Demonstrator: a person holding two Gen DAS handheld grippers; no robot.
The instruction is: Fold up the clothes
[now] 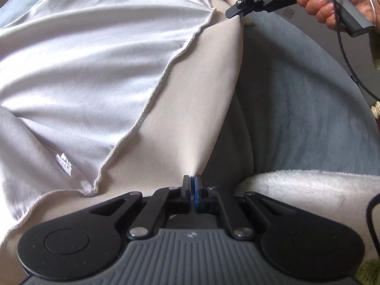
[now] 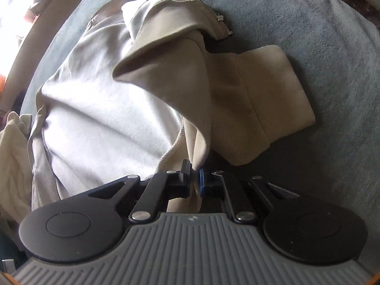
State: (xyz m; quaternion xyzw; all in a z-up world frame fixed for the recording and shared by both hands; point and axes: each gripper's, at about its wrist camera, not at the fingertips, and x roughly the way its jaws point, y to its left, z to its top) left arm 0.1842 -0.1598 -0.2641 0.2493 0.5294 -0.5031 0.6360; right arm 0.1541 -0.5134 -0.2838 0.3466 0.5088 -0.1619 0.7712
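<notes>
A beige zip-up garment with a pale fleecy inside lies spread on a blue-grey blanket. My left gripper is shut on the garment's folded edge, which runs taut up to the right gripper at the top, held by a hand. In the right wrist view, my right gripper is shut on a beige fold of the garment. A sleeve with a ribbed cuff lies to the right, and a metal zipper shows at the top.
A white fluffy cloth lies at the lower right of the left wrist view. A cream cloth sits at the left edge of the right wrist view. Black cables hang from the right gripper. A bright window is upper left.
</notes>
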